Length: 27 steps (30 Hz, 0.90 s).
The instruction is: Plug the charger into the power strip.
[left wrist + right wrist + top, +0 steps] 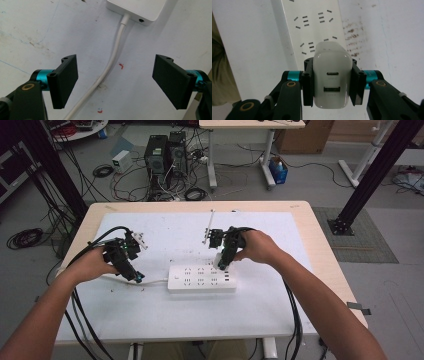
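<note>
At 3 o'clock over the power strip (pixel 202 278), my right hand-held gripper (pixel 332 82) clamps the white charger (pixel 332 77); my left hand-held gripper (pixel 116 80) stands open astride its cord (pixel 110 67).

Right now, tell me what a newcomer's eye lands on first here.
The white charger, clamped between the right gripper pads with its two ports facing the camera, hangs just over the white power strip at mid-table. Beside it, the left gripper stands open astride the strip's white cord.
</note>
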{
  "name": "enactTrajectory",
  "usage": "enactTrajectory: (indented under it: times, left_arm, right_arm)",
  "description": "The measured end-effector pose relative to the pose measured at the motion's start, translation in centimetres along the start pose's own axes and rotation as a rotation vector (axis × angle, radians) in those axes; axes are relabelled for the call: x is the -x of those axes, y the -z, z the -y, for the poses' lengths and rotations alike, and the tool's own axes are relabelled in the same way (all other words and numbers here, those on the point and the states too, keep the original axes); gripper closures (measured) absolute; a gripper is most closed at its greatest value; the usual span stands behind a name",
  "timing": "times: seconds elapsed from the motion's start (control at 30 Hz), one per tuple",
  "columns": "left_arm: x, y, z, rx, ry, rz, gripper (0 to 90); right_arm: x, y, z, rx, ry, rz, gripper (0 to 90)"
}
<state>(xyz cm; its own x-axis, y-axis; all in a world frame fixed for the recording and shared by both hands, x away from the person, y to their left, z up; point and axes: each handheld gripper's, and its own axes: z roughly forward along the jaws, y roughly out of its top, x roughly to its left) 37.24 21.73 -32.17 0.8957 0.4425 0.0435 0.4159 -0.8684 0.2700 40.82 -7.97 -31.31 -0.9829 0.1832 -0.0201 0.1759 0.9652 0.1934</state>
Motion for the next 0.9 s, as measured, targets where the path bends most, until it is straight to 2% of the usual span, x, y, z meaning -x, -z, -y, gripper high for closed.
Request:
enactTrajectory:
  times: [0.2, 0.3, 0.33, 0.37, 0.43, 0.5, 0.7, 0.8, 0.9]
  left_arm:
    - [-0.2, -0.4, 0.2, 0.012, 0.011, 0.008, 20.8]
    - [-0.2, -0.6, 0.3, 0.020, 0.015, 0.014, 20.8]
    - [-0.2, -0.5, 0.4, 0.012, 0.007, 0.014, 20.8]
    - [-0.2, -0.5, 0.4, 0.013, 0.005, 0.015, 20.8]
    - [-0.1, -0.6, 0.5, 0.023, 0.018, 0.013, 20.8]
    - [-0.1, -0.5, 0.7, 0.032, 0.020, 0.012, 20.8]
    - [-0.1, -0.6, 1.0, 0.032, 0.029, 0.014, 20.8]
    - [-0.1, -0.7, 1.0, 0.023, 0.019, 0.020, 20.8]
    - [0.0, -1.0, 0.9, 0.033, 0.032, 0.024, 20.8]
  right_arm:
    - [-0.2, -2.6, -1.7, -0.048, 0.066, 0.000, 62.5]
    - [-0.4, -3.4, -2.2, -0.062, 0.105, 0.019, 62.5]
    - [-0.4, -3.4, -2.2, -0.062, 0.105, 0.019, 62.5]
    - [-0.5, -3.8, -2.6, -0.083, 0.132, 0.028, 62.6]
    - [-0.6, -4.0, -2.8, -0.099, 0.146, 0.043, 62.5]
    - [-0.9, -4.4, -3.1, -0.131, 0.190, 0.060, 62.6]
    - [-0.8, -4.5, -3.6, -0.168, 0.172, 0.047, 62.8]
    - [-0.4, -4.5, -3.9, -0.187, 0.143, 0.029, 62.8]
    - [-0.4, -4.7, -4.0, -0.207, 0.150, 0.026, 62.8]
